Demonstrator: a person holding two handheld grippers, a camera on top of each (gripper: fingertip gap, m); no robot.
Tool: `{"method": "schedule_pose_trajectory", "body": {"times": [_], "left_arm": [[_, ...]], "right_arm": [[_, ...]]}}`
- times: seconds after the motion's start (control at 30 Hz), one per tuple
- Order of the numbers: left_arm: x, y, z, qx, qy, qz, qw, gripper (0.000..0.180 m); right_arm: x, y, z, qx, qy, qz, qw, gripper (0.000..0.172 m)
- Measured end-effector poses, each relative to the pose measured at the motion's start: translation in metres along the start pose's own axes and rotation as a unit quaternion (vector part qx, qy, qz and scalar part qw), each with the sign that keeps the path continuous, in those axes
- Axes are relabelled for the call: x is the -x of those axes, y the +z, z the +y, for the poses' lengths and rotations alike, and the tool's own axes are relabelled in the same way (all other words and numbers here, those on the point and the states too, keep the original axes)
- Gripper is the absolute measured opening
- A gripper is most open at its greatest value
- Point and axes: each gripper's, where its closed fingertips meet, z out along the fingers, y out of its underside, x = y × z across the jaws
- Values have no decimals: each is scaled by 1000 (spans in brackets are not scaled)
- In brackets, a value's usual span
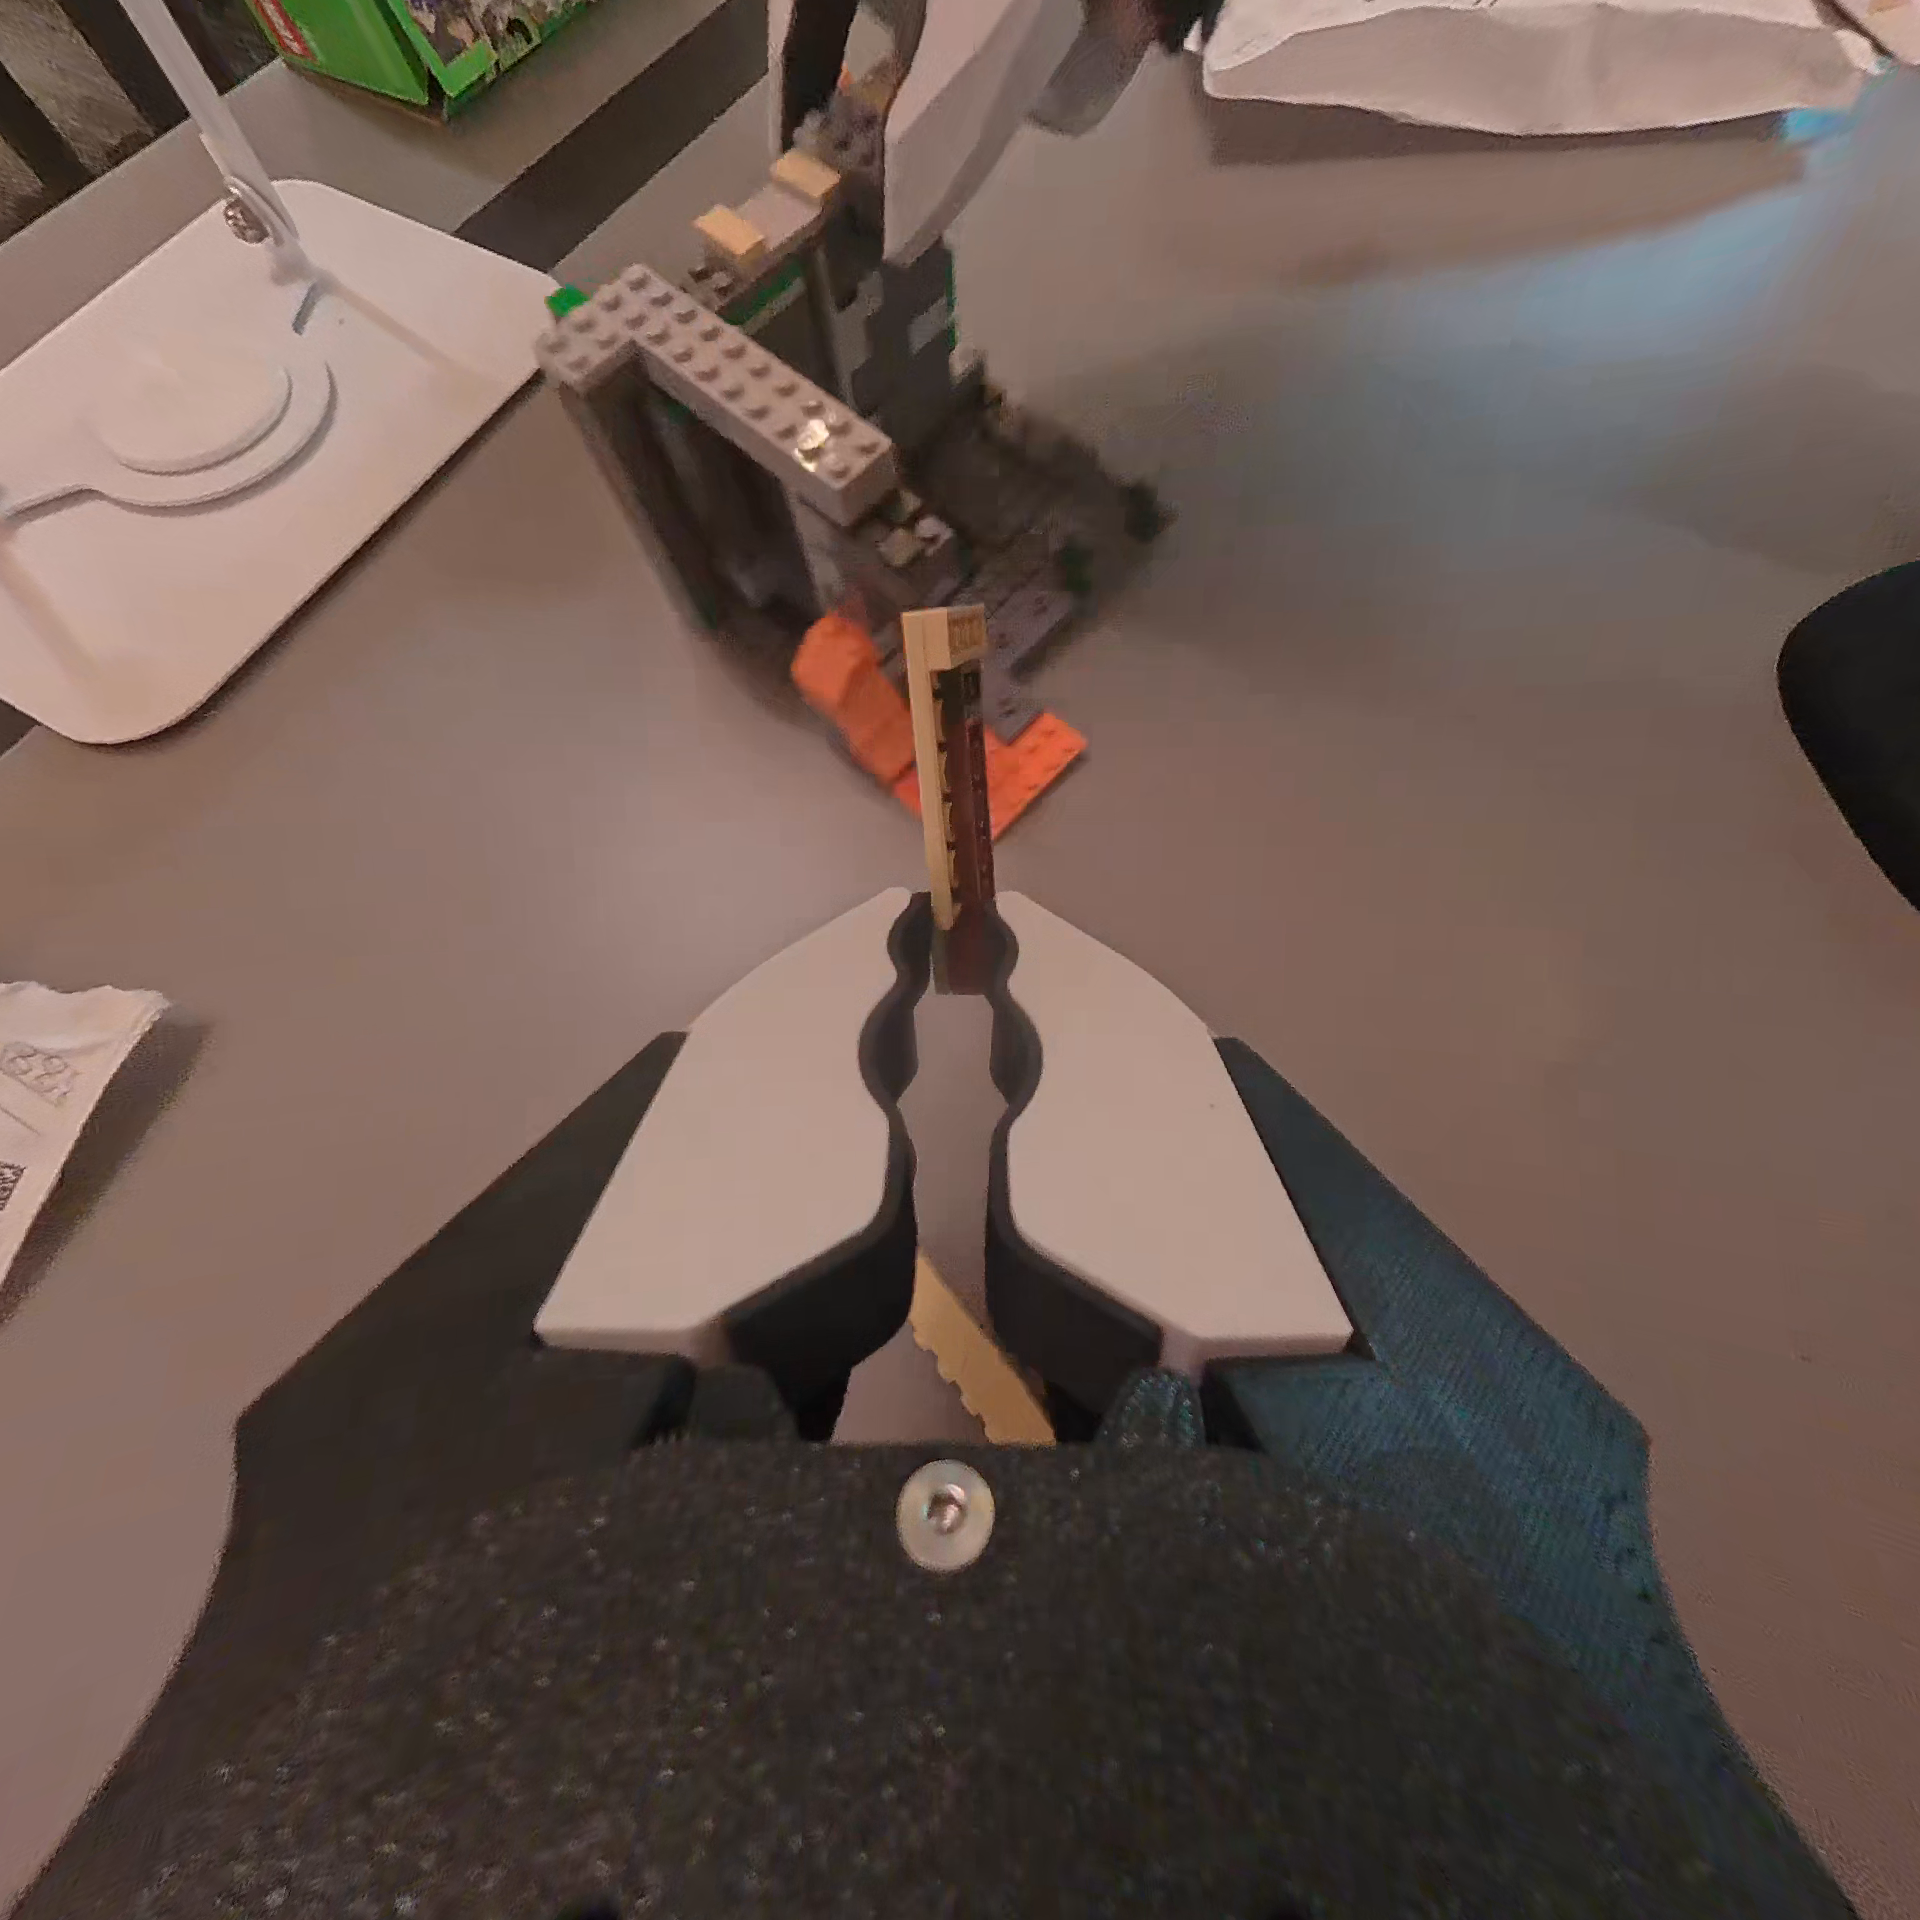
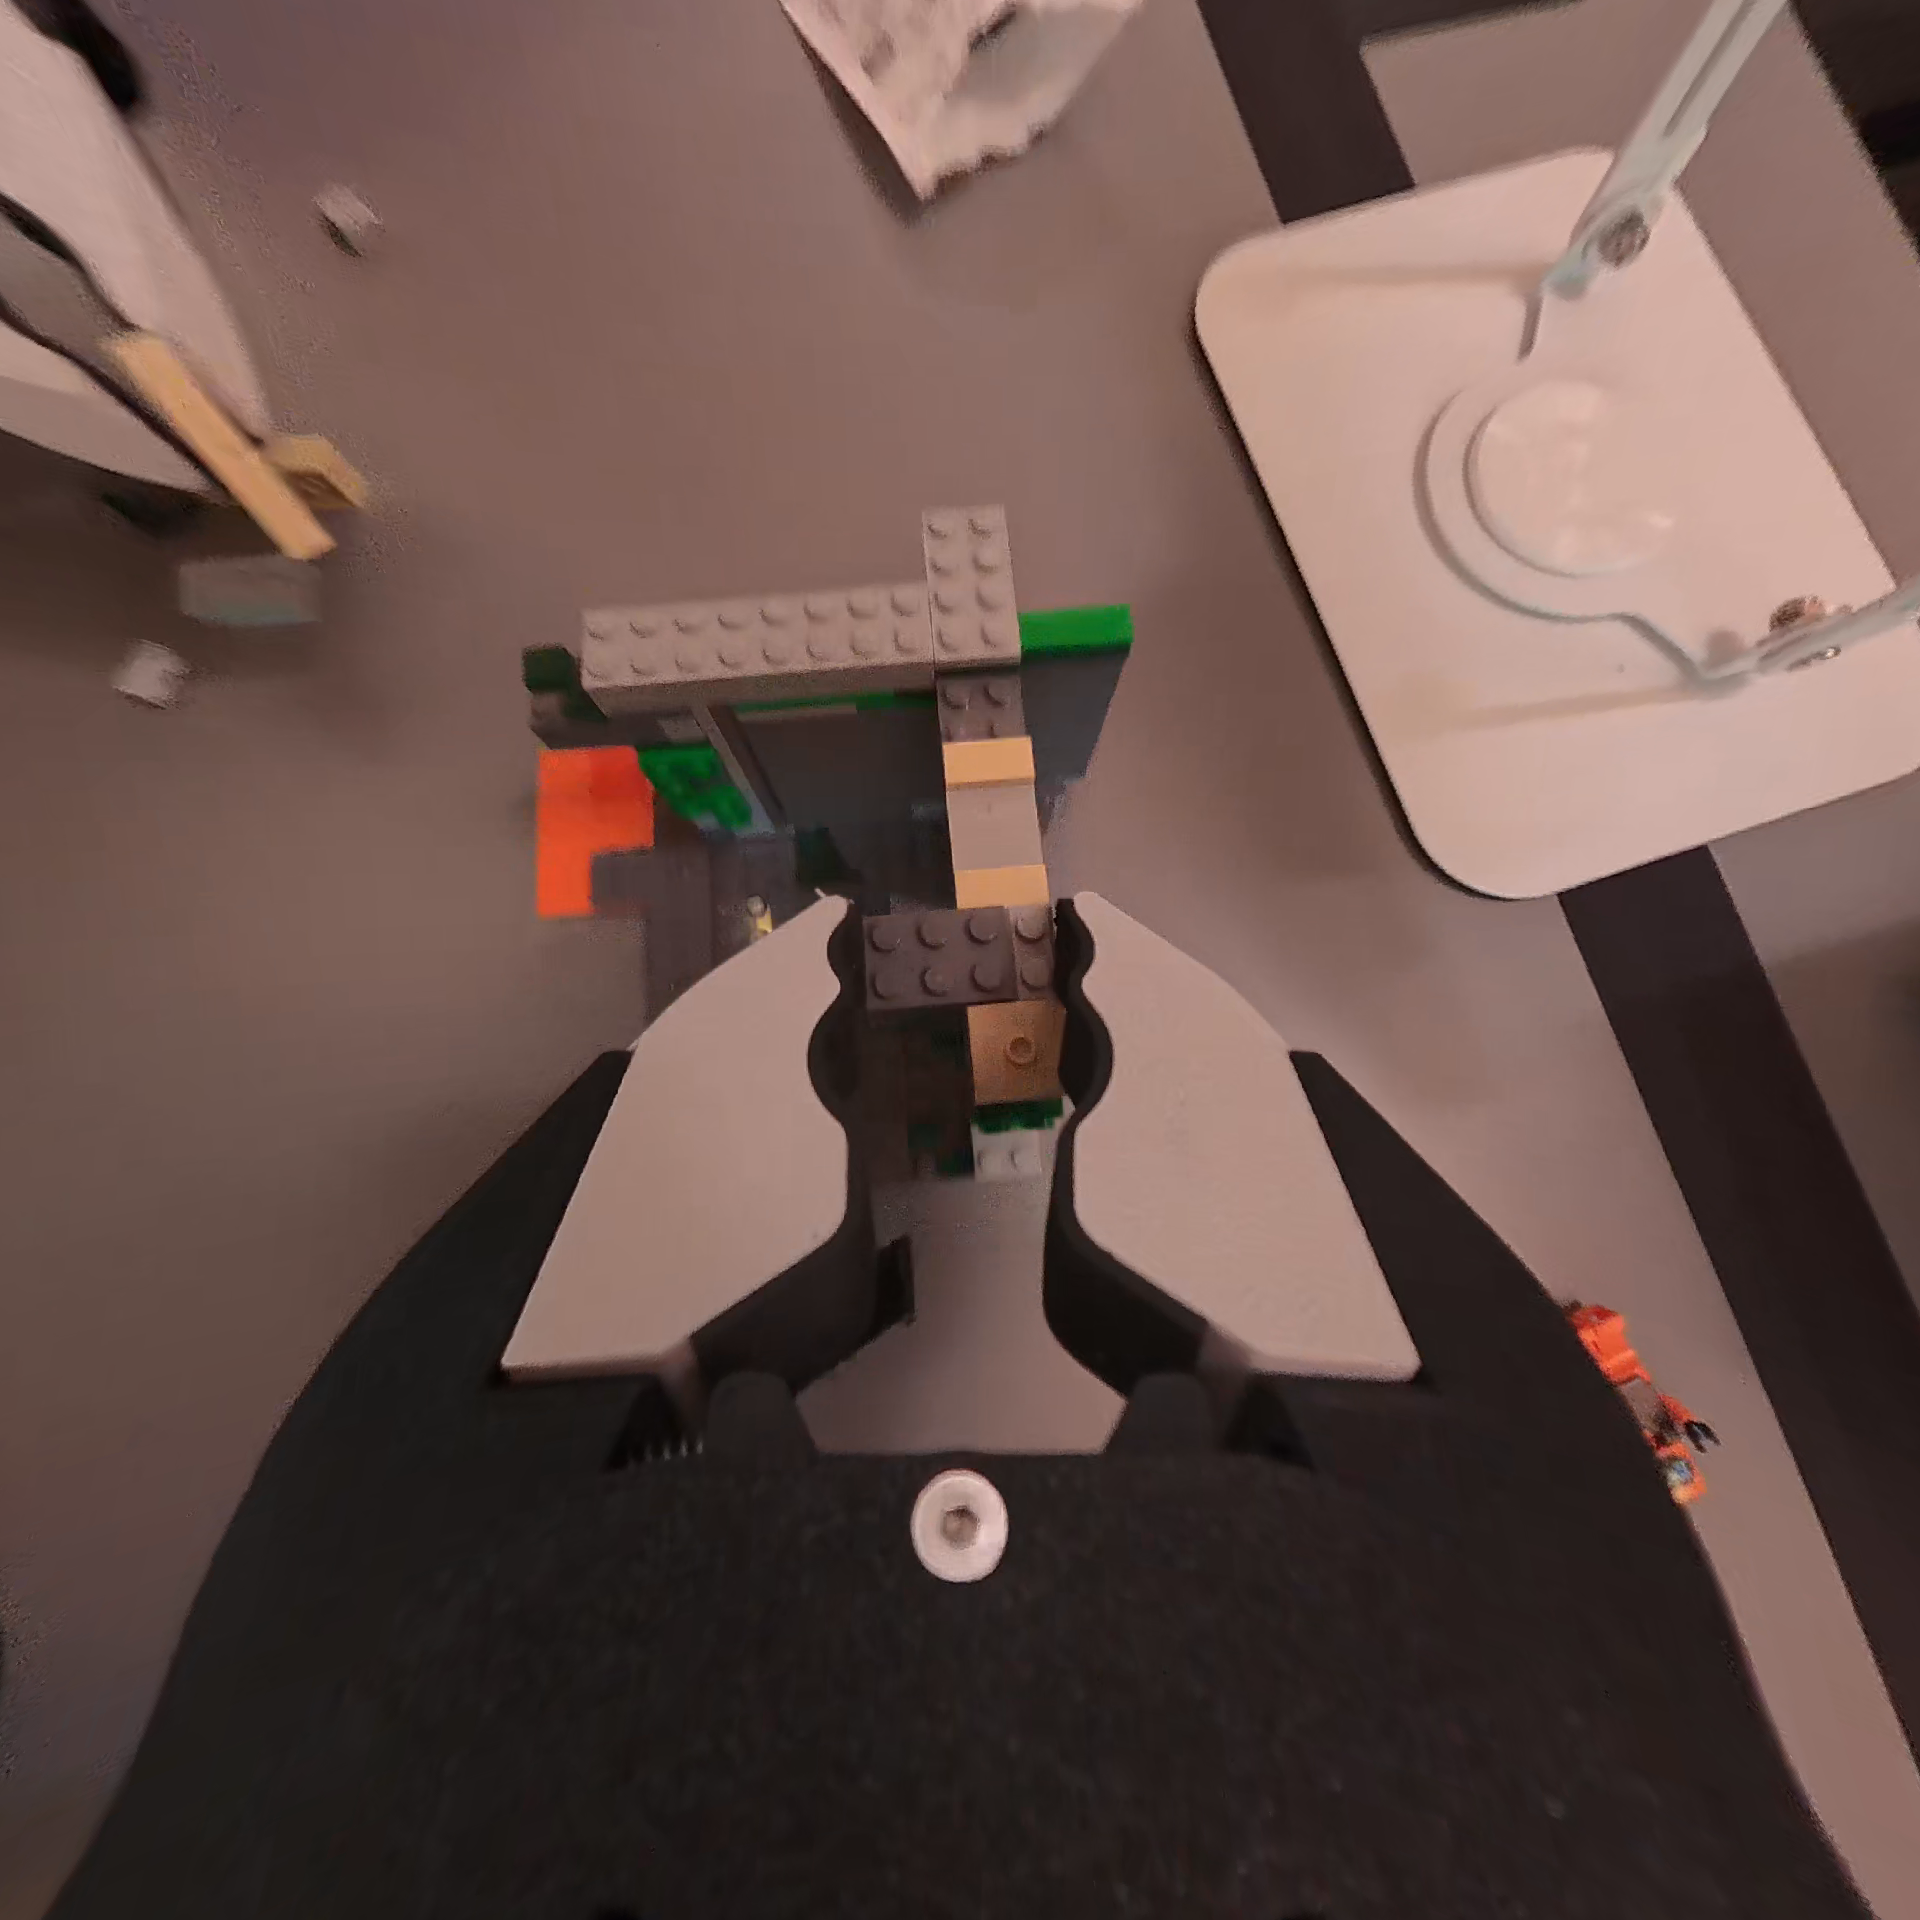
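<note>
- The grey counter (image 1: 416, 883) carries everything here, with a dark strip running along its far edge beside the stand.
- A white lamp-like stand base (image 2: 1558, 582), a flat rounded plate with a thin metal arm rising from it, sits beside the brick model.
- Crumpled white paper (image 1: 1507, 62) lies at the far side, another printed sheet (image 1: 62, 1101) near the left gripper, and a green box (image 1: 416, 52) stands at the far edge.
- The brick model (image 2: 831, 748) stands mid-counter: a grey studded beam on top, dark grey walls, green pieces, orange plates at its foot and tan bands on a grey column.
- The right gripper (image 2: 961, 935) comes down onto the model from above; its jaws are partly apart and closed against the two sides of the dark grey studded block (image 2: 935, 961) at the model's top.
- The left gripper (image 1: 961, 925) hangs just short of the model's orange corner, jaws almost together, pinching the lower end of a thin tan and dark brown strip (image 1: 951, 769) that stands upright out of the tips.
- Another tan toothed piece (image 1: 982, 1371) lies on the counter under that gripper.
- A few small loose grey bricks (image 2: 348, 213) are scattered well apart from the model, and a small orange figure (image 2: 1642, 1403) lies near the dark strip.
</note>
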Motion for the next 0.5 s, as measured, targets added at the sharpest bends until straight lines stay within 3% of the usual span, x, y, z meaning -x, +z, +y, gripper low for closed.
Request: {"method": "schedule_pose_trajectory", "body": {"times": [0.03,0.13,0.27,0.37,0.5], "left_arm": [[-1,1,0,-2,-1,0,1000,9],[-3,5,3,-5,0,0,1000,9],[-5,7,0,-19,21,-7,1000,9],[-14,6,-7,-37,50,-3,998,9],[-32,5,-13,-62,110,17,992,9]], "right_arm": [[-3,5,3,12,0,9,1000,36],[-2,5,-4,6,-6,28,1000,42],[8,-22,-27,-43,-14,66,997,51],[49,-36,-44,-88,-32,48,994,51],[117,-23,-43,-107,-87,20,990,50]]}}
